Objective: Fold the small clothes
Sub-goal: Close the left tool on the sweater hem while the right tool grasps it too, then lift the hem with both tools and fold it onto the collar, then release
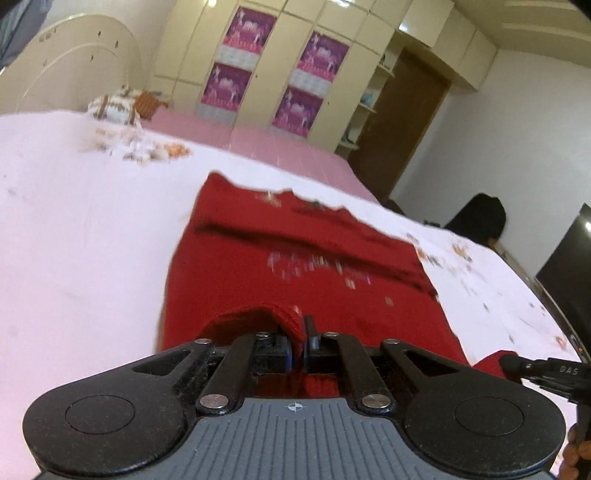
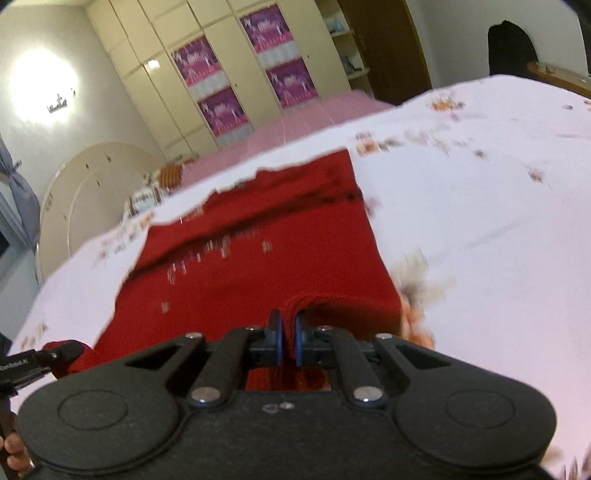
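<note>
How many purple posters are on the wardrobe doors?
4: two stacked on the left door, upper and lower; two on the right, upper and lower.

Counting up: one garment, two grippers, four posters

There's one red garment (image 1: 306, 280) spread on one white sheet (image 1: 85, 229), and two grippers on it, the left gripper (image 1: 299, 332) and the right gripper (image 2: 289, 332), each with two fingers. Up on the wardrobe (image 1: 291, 48) I count four purple posters (image 1: 249, 29), two over two. One brown door (image 1: 402, 125), one dark chair back (image 1: 480, 218), one small pile of patterned cloth (image 1: 118, 105).
</note>
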Motion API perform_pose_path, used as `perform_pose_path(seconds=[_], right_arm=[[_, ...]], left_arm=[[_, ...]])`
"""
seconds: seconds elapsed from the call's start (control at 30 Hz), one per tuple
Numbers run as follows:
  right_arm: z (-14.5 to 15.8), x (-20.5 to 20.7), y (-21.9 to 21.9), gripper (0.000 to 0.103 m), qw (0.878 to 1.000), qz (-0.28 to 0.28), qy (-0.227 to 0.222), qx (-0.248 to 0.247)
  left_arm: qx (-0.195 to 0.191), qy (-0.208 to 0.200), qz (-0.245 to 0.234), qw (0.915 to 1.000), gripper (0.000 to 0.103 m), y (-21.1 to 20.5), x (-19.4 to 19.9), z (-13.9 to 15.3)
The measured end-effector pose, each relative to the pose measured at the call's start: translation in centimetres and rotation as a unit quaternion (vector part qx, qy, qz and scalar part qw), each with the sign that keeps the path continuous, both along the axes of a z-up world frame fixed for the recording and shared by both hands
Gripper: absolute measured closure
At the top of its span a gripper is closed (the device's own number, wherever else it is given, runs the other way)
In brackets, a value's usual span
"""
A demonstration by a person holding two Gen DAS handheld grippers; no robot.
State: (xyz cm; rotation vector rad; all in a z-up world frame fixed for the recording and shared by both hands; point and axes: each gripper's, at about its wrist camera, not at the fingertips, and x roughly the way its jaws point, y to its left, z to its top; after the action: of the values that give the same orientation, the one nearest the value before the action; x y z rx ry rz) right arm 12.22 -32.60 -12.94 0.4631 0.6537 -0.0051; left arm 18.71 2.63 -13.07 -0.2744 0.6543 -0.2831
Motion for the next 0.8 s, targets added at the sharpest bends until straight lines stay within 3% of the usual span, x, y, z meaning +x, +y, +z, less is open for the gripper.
perform_pose_path(seconds=[0.37,0.6,0.8], right_arm=[[0.3,15.1,-2.5,0.096,0.999,0.013,-0.035,0.016],[-1.7,24.1,-4.1,0.096,1.000,0.012,-0.024,0.015],[-3.4,29.1,-5.4,0.096,1.000,-0.002,-0.014,0.016]], left_arm=[[-0.007,-0.045,0.046,0.9979,0.098,-3.2,13.2,-0.3],[0.002,-0.036,0.072,0.9968,0.098,-5.0,22.0,-2.7],[0.016,-0.019,0.085,0.9961,0.098,-6.3,27.8,-4.0]])
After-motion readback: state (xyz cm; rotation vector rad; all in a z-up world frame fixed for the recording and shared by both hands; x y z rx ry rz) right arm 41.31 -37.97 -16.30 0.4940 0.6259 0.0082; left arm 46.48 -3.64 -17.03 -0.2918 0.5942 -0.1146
